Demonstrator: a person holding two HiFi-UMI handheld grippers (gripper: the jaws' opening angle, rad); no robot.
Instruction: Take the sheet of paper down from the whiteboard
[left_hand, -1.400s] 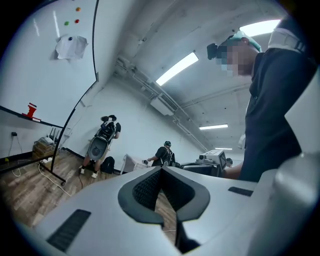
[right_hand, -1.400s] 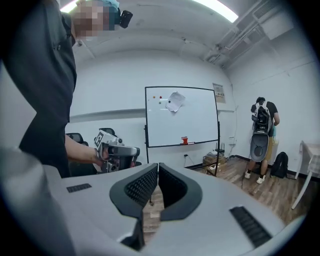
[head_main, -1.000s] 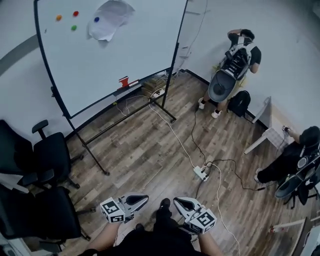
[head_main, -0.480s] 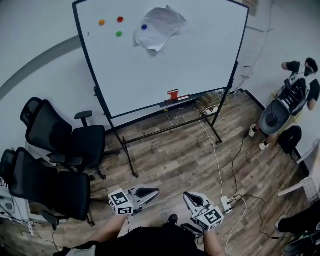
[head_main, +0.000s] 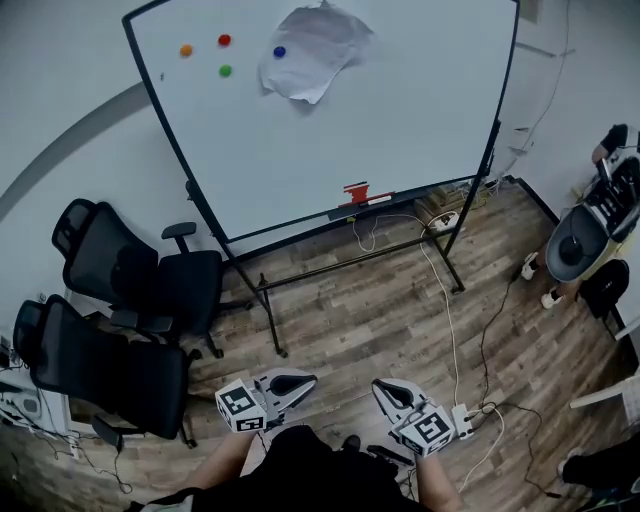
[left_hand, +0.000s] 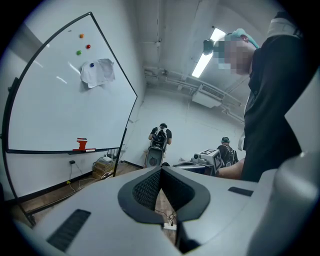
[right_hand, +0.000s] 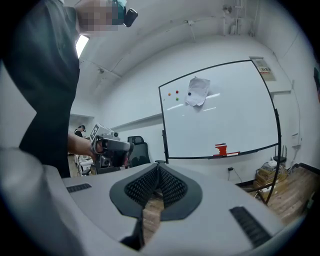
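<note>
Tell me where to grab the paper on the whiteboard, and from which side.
Grip the sheet of paper by its loose lower corner, probably coming from below and in front. It hangs crumpled off the whiteboard, so a jaw may slip behind it. The blue magnet pins its left side.

So the sheet of paper (head_main: 312, 52) sits up top on the whiteboard (head_main: 400, 130), three magnets (head_main: 224, 41) just left of it. Two chairs (head_main: 120, 270) stand left of the board, cable (head_main: 447, 310) trailing over the floor (head_main: 350, 320) on its right.
</note>
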